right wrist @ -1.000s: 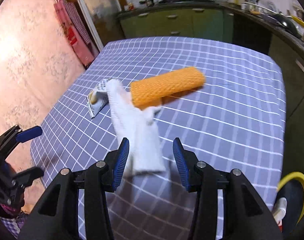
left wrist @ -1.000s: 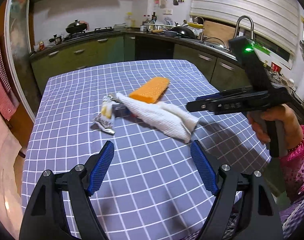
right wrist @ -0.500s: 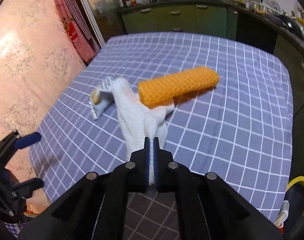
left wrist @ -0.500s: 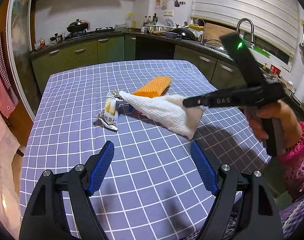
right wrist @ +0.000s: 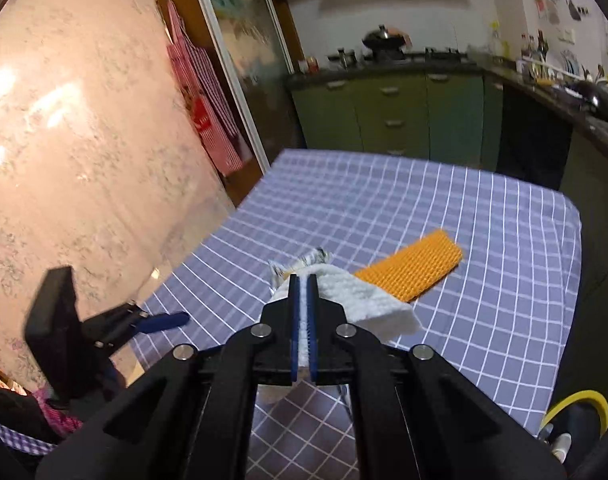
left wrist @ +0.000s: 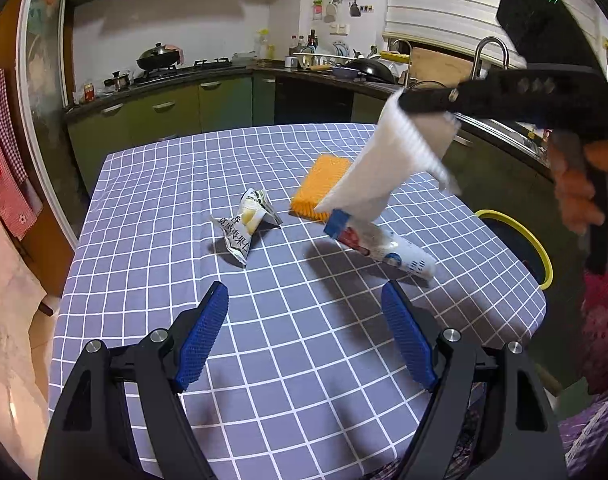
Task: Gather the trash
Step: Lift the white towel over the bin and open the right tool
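My right gripper [right wrist: 302,280] is shut on a white cloth [right wrist: 360,298] and holds it lifted above the table; in the left wrist view the gripper [left wrist: 404,104] and the hanging cloth [left wrist: 388,164] are at the upper right. A white tube with a blue cap [left wrist: 378,242] lies on the checked tablecloth under the cloth. A crumpled snack wrapper [left wrist: 245,222] lies left of it. My left gripper [left wrist: 304,324] is open and empty, low over the near part of the table.
An orange sponge cloth [left wrist: 320,186] lies behind the tube, also in the right wrist view [right wrist: 414,266]. A bin with a yellow rim [left wrist: 520,240] stands on the floor right of the table [left wrist: 151,208]. Kitchen counters run behind.
My right gripper closed on the white cloth and raised it up to the right. The tube that lay under the cloth is now uncovered. My left gripper stayed open.
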Available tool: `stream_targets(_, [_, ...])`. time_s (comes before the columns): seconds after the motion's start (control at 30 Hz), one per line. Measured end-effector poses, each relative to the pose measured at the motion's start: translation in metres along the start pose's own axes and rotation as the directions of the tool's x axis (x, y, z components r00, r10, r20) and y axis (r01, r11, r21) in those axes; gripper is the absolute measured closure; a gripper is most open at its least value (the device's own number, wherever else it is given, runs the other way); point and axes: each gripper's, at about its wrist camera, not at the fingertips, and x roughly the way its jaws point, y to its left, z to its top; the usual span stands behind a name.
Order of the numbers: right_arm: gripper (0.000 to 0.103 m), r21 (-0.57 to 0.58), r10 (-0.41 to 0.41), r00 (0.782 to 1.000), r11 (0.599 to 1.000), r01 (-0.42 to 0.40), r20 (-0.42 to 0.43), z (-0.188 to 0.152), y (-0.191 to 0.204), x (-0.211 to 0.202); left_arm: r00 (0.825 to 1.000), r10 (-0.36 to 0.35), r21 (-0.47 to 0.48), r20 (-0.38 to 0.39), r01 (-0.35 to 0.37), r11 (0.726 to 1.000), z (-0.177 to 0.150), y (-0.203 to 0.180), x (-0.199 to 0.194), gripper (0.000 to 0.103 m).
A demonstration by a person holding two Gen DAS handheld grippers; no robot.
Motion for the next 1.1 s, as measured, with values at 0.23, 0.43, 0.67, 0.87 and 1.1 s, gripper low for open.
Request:
stream_targets(0.23, [0.100,-0.002,0.012,0.996,1.000,-0.012,0.090,0.016,0.004,-0.037,1.000,-0.004,0.019,0.002,0.004,1.000,0.002,-0.008,-0.001,0.025])
stream_targets(0.43, [0.100,-0.021,-0.032,0.990,0.999,0.035,0.137,0.022,0.006,-0.065,1.000,-0.011,0.058,0.006,0.011,0.998,0.008,-0.017,-0.002,0.024])
stream_targets(0.67, [0.100,0.037,-0.158,0.977,0.987,0.154,0.142,0.000,-0.025,-0.101,0.999,-0.044,0.099,0.004,0.044,0.994,0.016,-0.032,0.002,0.023])
stream_targets(0.87, [0.100,0.159,-0.331,0.937,0.937,0.312,0.109,-0.040,-0.075,-0.143,0.996,-0.081,0.129,-0.020,0.083,0.988,0.019,-0.047,0.013,0.023])
stream_targets(1.1, [0.100,0.286,-0.480,0.877,0.842,0.457,0.009,-0.094,-0.134,-0.167,0.993,-0.112,0.159,-0.047,0.118,0.980,0.026,-0.066,0.024,0.023])
